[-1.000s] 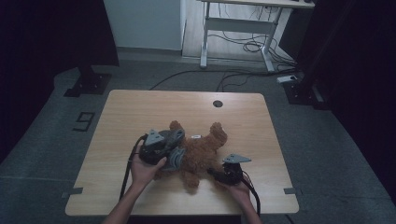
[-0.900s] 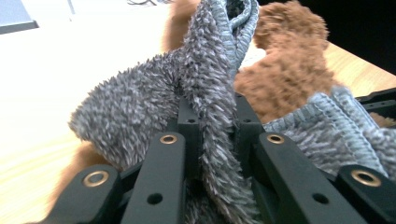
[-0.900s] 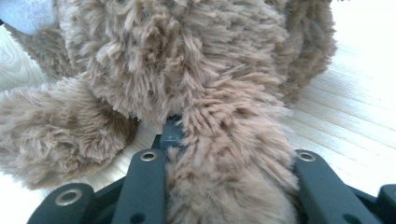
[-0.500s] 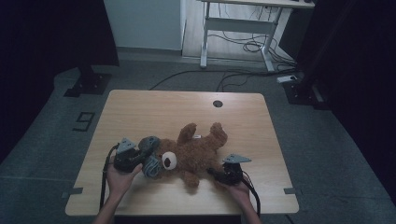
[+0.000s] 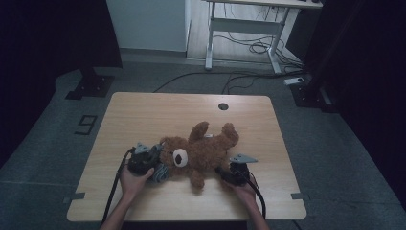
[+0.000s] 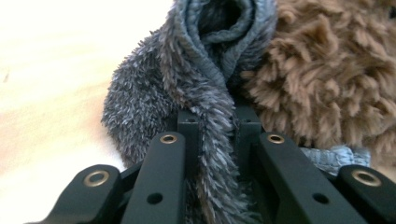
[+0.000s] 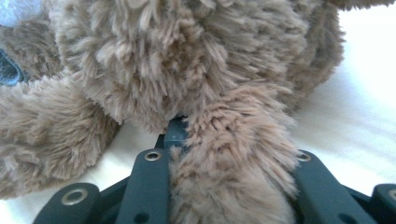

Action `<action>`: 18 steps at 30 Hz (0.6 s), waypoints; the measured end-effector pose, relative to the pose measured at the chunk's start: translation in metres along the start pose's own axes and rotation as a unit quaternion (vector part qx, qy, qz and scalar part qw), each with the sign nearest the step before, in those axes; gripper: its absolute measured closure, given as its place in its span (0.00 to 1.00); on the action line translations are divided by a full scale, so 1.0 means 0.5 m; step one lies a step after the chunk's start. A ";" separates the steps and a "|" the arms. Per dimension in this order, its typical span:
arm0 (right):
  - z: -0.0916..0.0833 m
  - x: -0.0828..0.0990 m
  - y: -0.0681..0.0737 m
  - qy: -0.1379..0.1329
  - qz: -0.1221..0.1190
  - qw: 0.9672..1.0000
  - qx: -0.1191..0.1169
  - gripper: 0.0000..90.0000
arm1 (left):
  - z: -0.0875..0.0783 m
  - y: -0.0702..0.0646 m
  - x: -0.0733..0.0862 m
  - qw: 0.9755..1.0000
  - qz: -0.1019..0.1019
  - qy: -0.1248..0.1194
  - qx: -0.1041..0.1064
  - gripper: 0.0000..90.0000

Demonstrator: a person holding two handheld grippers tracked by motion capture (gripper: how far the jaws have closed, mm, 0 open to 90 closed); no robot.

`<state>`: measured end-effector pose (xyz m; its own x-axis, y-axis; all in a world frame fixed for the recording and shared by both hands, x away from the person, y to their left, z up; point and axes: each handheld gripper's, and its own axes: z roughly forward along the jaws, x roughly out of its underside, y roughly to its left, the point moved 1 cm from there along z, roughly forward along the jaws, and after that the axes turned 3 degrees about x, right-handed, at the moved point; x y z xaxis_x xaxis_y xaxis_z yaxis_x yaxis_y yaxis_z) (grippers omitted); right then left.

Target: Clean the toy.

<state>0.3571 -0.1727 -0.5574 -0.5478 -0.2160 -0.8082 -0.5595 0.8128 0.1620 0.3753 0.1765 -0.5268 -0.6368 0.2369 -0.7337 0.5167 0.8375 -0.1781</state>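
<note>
The high view looks forward and down over the bench [image 5: 143, 115]. Each gripper view rides just behind its tongs, pressed close against the teddy bear [image 5: 203, 151], which all three views share.

Wood table [image 5: 143, 115]; teddy bear [image 5: 203, 151] w/ grey scarf [image 5: 160, 171] lying on it

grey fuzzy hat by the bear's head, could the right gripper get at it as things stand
Probably not. The right gripper is shut on the teddy bear's limb, and the bear's body lies between it and the grey hat, which the left gripper already clamps.
</note>
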 end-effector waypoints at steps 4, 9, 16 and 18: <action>0.007 -0.010 -0.025 0.001 0.003 1.000 0.000 0.74 | -0.003 0.002 -0.033 1.000 0.001 -0.001 0.007 0.86; 0.006 -0.011 -0.026 0.003 -0.010 1.000 -0.010 0.74 | -0.055 -0.004 -0.081 0.999 0.007 -0.043 0.030 0.86; -0.001 -0.007 -0.026 0.006 -0.014 1.000 -0.011 0.73 | -0.061 -0.068 -0.198 0.995 0.052 -0.075 0.042 0.86; -0.002 -0.006 -0.026 0.007 -0.014 1.000 -0.012 0.73 | -0.042 -0.084 -0.230 0.995 0.063 -0.067 0.043 0.86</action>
<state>0.3653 -0.1832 -0.5562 -0.5399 -0.2465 -0.8049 -0.5901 0.7927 0.1530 0.4149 0.1246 -0.4209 -0.4838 0.2651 -0.8341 0.6384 0.7588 -0.1292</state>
